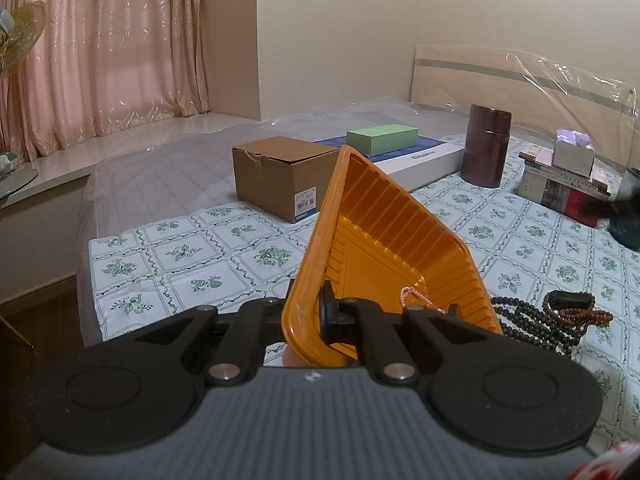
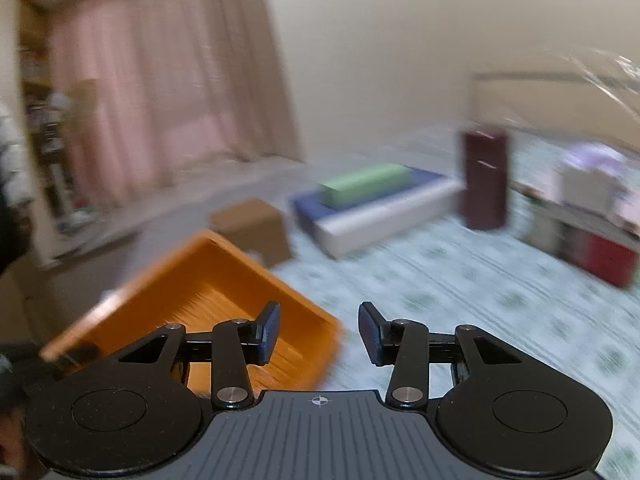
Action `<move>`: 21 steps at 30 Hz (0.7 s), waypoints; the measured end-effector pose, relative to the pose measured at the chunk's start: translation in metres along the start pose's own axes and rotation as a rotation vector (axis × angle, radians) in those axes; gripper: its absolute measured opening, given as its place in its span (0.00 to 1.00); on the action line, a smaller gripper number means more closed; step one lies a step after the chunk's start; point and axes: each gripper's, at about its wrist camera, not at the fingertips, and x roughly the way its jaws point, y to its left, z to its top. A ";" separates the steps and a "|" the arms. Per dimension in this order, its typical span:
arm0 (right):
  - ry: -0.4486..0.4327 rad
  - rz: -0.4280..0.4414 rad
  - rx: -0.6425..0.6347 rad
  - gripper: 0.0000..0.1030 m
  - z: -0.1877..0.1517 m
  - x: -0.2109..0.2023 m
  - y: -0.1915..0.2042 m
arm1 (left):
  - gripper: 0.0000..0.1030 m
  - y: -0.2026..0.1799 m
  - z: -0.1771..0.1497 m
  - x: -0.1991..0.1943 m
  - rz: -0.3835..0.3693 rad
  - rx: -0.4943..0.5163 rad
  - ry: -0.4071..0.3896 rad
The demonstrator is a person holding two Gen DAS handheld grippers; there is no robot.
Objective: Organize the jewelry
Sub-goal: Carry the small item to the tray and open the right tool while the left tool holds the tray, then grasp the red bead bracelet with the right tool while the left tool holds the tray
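Now | left hand-held gripper [image 1: 320, 312] clamps tilted orange tray [image 1: 384, 216] | right hand-held gripper [image 2: 320, 332] agape, empty

Left claw pinches the rim of an orange tray over a bed.

Left claw [image 1: 320, 314] closed on near edge of orange tray [image 1: 384, 240], ribbed plastic, tilted steeply up on its side; thin pink chain [image 1: 416, 300] lies in the tray's low corner. Bed [image 1: 180, 256] has a green floral grid sheet. Dark bead necklaces [image 1: 532, 322] and reddish-brown beads [image 1: 584, 316] heaped just right of the tray. Behind: brown cardboard box [image 1: 280, 176], green box [image 1: 382, 138] on a flat white-blue box [image 1: 424, 160], dark maroon canister [image 1: 486, 146], stacked books [image 1: 560, 184] with a small box on top. Blurred dark object at right edge, cannot tell what. Pink curtain [image 1: 100, 52] at left.
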 end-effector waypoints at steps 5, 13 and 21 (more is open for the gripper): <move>0.059 -0.170 0.062 0.44 -0.042 -0.024 -0.048 | 0.07 0.000 0.000 0.000 0.000 0.001 0.000; 0.135 -0.285 0.070 0.44 -0.087 -0.032 -0.077 | 0.07 -0.001 0.001 -0.001 0.002 0.007 0.001; 0.133 -0.240 0.100 0.44 -0.084 -0.007 -0.079 | 0.06 -0.001 0.001 -0.001 0.006 0.014 0.000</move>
